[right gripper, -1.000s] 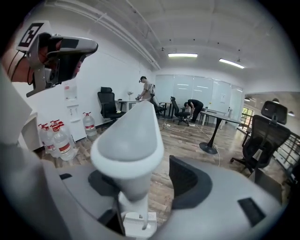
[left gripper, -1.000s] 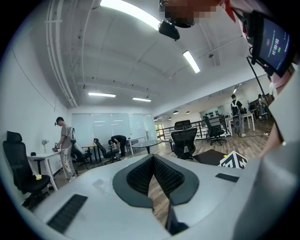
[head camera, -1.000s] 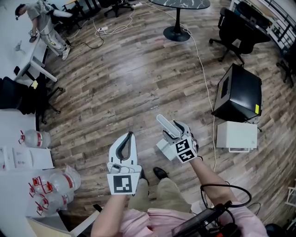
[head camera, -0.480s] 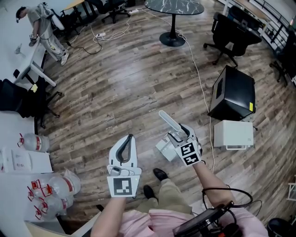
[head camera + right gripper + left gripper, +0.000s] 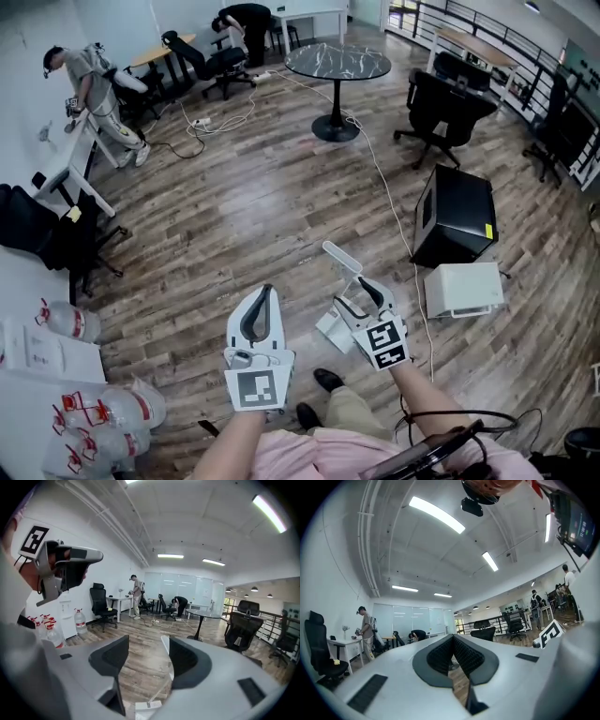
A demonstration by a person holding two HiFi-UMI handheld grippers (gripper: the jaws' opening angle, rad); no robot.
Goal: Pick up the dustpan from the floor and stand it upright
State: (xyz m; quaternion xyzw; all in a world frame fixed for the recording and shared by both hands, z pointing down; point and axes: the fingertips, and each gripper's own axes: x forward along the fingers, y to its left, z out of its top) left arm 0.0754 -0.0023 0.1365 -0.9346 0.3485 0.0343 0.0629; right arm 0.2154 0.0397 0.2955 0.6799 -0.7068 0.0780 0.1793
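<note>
- Right gripper (image 5: 360,296): jaws apart and clamping nothing; the handle (image 5: 339,258) of the dustpan (image 5: 329,331) rises through the gap, close against one pad, though contact cannot be confirmed
- Dustpan: white, pan end low and handle pointing up, apparently resting on the wooden floor (image 5: 234,216) just ahead of the person's feet; with the jaws open around it, it is probably standing by itself, guarded rather than carried
- Left gripper (image 5: 263,292): jaws closed on each other and empty, held beside the right gripper and clear of the dustpan, apparently idle
- Pose: both grippers point forward, away from the body, at a similar height; both forearms reach up from the lower edge of the head view
</note>
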